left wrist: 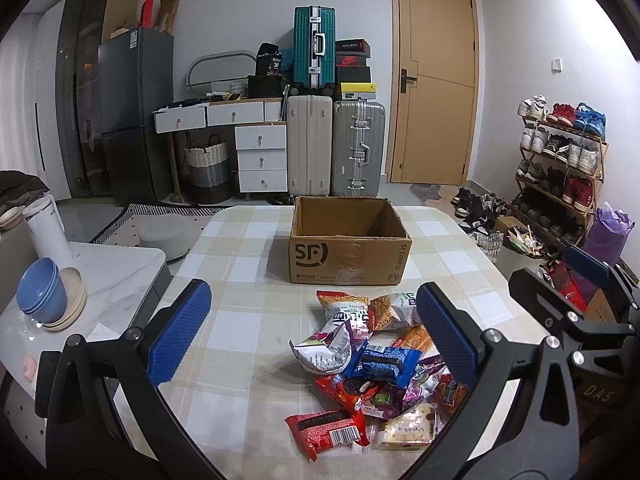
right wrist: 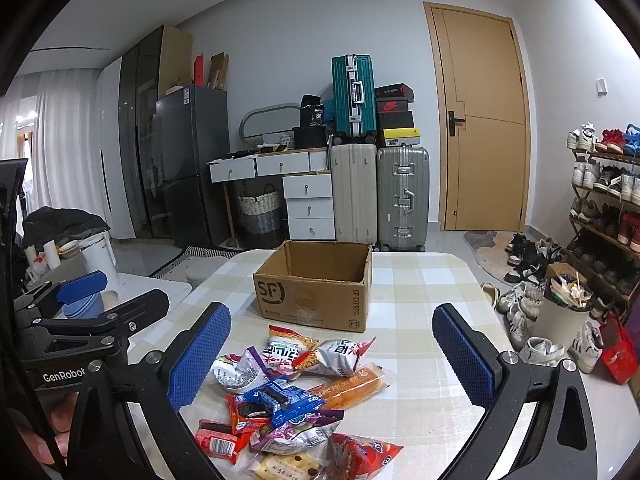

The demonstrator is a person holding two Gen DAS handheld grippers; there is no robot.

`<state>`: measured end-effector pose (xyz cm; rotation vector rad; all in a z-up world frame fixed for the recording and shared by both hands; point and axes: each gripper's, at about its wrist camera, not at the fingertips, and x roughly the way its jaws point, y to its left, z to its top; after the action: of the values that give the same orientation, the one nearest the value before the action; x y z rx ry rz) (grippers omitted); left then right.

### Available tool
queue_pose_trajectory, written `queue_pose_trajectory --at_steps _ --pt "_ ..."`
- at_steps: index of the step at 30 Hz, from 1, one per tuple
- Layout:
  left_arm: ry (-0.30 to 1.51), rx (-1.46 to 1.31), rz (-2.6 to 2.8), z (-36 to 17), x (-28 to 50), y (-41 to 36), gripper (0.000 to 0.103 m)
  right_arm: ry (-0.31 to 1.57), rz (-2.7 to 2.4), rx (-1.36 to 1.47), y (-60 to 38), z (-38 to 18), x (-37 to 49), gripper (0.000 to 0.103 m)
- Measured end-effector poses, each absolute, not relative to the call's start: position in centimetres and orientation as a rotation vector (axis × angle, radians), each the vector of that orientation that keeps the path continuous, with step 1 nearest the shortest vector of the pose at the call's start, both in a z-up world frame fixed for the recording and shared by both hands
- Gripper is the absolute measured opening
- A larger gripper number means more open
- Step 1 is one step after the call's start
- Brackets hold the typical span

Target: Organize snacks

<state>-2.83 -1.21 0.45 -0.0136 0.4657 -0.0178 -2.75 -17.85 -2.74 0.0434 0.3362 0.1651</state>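
A heap of snack packets (left wrist: pixel 372 364) (right wrist: pixel 292 396) lies on the checked tablecloth near the front edge. A blue cookie pack (left wrist: pixel 386 362) (right wrist: pixel 290 398) sits on top; a red bar wrapper (left wrist: pixel 326 428) lies at the front left. Behind the heap stands an open cardboard box (left wrist: pixel 350 254) (right wrist: pixel 314 294) marked SF, with nothing visible inside. My left gripper (left wrist: pixel 316 330) hovers open above the heap's left side. My right gripper (right wrist: pixel 332 354) hovers open above the heap too. Neither holds anything. In the left wrist view the right gripper's body (left wrist: pixel 576 312) shows at the right.
The table (left wrist: pixel 240 248) has a rounded far edge. A marble side counter (left wrist: pixel 116 276) on the left carries blue bowls (left wrist: pixel 42 292) and a white kettle (left wrist: pixel 46 228). A bin (right wrist: pixel 566 314), loose shoes and a shoe rack (right wrist: pixel 604 208) stand on the right. Suitcases (left wrist: pixel 336 148) line the back wall.
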Motion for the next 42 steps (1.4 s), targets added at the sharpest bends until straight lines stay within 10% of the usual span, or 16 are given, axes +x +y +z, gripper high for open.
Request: queue_pose_trajectory --at_steps 31,42 --pt "0.515 -0.012 -0.111 -0.4 -2.3 -0.6 0.102 0.36 0.192 0.042 -17.8 -3.3 -2.7 0.103" --pt "0.781 0.068 -0.338 -9.2 -0.2 1.0 0.102 0.524 0.259 0.074 -20.1 -8.7 -1.4 0.103"
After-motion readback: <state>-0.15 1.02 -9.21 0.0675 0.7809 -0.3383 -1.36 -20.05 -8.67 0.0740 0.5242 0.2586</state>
